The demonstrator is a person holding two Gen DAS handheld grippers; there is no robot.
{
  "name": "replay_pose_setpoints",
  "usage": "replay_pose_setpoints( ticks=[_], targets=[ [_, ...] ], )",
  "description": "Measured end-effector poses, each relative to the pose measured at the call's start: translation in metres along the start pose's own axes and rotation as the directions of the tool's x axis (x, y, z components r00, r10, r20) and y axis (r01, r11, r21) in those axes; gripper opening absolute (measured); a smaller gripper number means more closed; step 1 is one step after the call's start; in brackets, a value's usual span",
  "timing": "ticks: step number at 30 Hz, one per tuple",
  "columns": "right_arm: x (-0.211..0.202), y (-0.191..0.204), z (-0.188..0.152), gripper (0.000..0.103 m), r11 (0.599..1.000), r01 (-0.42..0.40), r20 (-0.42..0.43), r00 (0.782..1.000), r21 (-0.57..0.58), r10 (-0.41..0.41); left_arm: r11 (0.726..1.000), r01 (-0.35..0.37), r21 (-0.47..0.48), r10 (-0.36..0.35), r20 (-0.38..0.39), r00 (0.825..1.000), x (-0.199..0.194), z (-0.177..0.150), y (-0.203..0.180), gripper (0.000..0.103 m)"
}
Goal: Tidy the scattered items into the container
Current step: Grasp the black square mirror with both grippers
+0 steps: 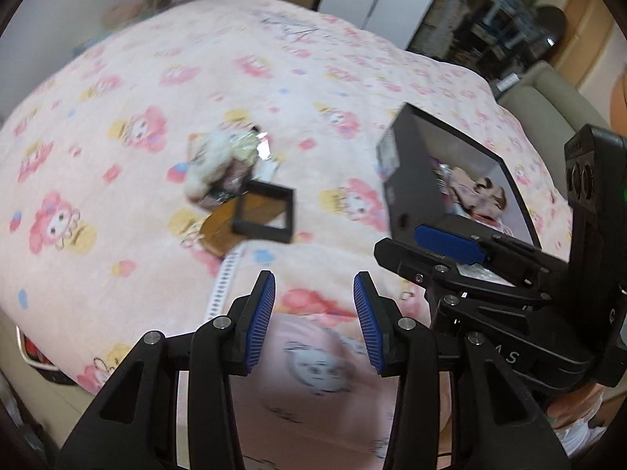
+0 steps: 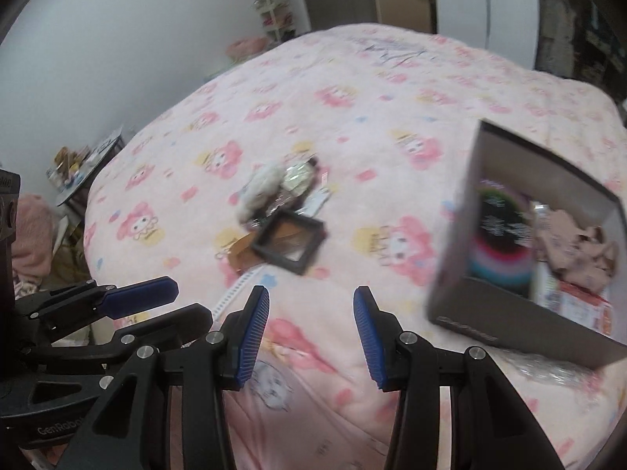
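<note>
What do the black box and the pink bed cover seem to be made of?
Black box: probably cardboard with a matte finish; its walls are thin, flat and sharp-edged with small print.
Pink bed cover: looks like soft plush fabric; it is fuzzy, printed with cartoon figures and lies in gentle folds.

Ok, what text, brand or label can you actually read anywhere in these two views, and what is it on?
"GenRobot", partly cut off, on the body of the left hand-held gripper.
"A S", rest hidden, on the body of the right hand-held gripper.
Lettering on the front wall of the dark box: too blurred to read.
White print on the round black item inside the box: too small to read.
</note>
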State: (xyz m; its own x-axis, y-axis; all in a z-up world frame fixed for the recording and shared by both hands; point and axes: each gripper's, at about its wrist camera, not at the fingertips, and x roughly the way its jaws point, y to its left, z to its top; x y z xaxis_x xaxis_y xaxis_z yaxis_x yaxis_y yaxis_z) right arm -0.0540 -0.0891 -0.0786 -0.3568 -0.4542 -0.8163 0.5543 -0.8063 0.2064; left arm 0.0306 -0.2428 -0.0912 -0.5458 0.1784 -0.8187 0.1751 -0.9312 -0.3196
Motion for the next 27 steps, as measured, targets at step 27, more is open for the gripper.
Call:
replay_pose_setpoints(
  ticks=[27],
  targets=[
    [0.173, -0.029, 0.043, 0.033, 0.986, -0.056, -0.226, 0.97, 0.157, 0.091, 0.981, 0.083, -0.177, -0.122, -0.221, 0.968, 0.153, 0.078, 0.094, 0.022]
  ],
)
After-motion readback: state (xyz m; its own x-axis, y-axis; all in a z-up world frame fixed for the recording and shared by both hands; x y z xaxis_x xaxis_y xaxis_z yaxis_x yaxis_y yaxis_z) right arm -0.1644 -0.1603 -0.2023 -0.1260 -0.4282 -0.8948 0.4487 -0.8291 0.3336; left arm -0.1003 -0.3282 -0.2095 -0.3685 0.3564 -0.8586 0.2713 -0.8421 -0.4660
